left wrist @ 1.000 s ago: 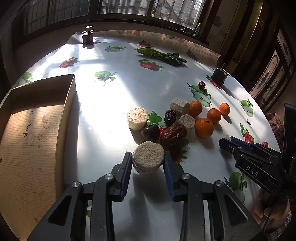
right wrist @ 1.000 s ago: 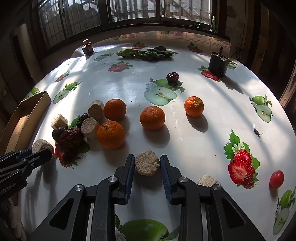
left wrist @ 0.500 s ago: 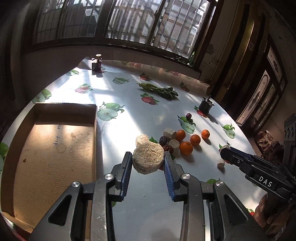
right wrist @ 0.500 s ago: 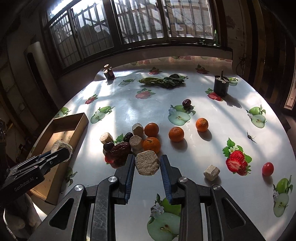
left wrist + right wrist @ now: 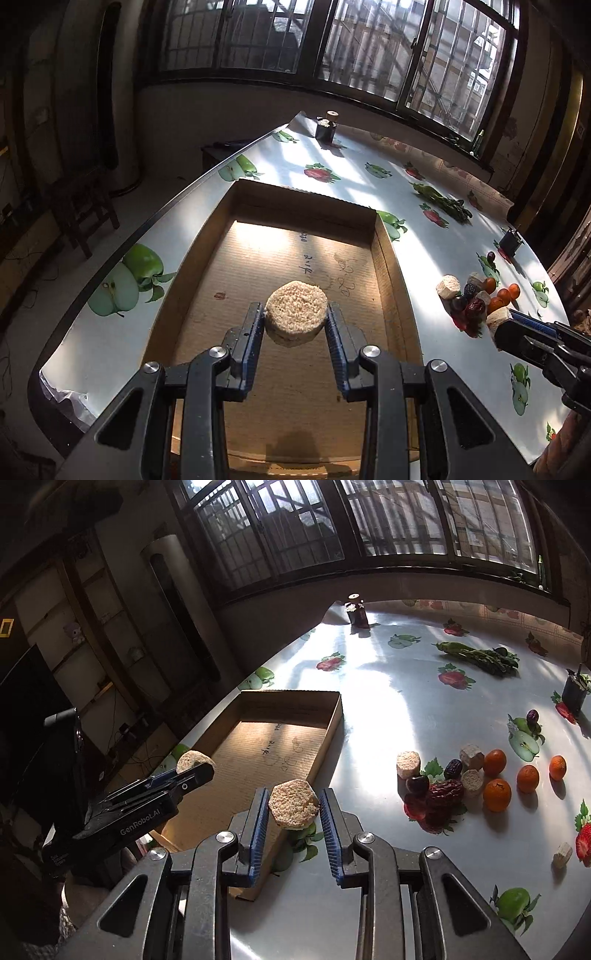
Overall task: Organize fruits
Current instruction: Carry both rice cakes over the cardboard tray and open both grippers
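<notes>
**benchwatcher:** Over the cardboard box (image 5: 295, 369) right now, the left hand-held gripper (image 5: 295, 321) is clamped on a pale round chunk (image 5: 296, 318), hanging above the bare box floor. The right hand-held gripper (image 5: 293, 806) grips a second pale chunk (image 5: 293, 808) just over the box's near corner, not quite inside yet. Looks like the drop-off step to me.

**tinkerfinn:** Agreed. Next I'd guess lower both, open the jaws and let the chunks settle flat, with the right one needing to shift further over the box first. A second ago both chunks were still down on the bench (image 5: 406, 701) by the oranges (image 5: 496, 794) and dates (image 5: 445, 790); now they're lifted and carried across. The rest of the fruit hasn't budged.
</notes>
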The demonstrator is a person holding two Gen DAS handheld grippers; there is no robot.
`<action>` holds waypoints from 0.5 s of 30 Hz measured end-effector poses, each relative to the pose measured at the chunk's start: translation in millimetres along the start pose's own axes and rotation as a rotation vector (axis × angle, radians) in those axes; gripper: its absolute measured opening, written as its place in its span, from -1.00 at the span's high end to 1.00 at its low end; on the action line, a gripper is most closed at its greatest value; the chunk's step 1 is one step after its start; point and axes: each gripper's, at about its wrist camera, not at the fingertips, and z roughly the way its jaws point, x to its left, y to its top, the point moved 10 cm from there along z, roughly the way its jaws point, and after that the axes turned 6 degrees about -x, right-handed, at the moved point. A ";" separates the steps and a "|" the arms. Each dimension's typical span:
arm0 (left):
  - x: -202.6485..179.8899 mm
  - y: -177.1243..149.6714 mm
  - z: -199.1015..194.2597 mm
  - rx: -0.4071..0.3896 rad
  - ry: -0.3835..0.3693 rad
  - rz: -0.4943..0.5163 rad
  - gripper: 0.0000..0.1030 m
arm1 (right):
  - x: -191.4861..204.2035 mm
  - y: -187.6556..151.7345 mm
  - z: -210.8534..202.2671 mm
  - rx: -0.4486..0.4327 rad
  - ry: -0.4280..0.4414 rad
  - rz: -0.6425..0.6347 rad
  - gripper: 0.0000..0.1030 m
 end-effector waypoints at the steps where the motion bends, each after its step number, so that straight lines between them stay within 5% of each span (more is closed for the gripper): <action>1: 11.7 -3.5 4.0 0.016 0.019 -0.011 0.36 | 12.0 -5.5 10.0 0.023 0.015 -0.017 0.41; 7: 54.4 -24.5 24.5 0.101 0.072 -0.077 0.36 | 55.8 -39.3 60.7 0.142 0.063 -0.090 0.41; 15: 56.3 -24.5 25.9 0.099 0.065 -0.082 0.36 | 68.0 -67.5 97.0 0.238 0.069 -0.120 0.40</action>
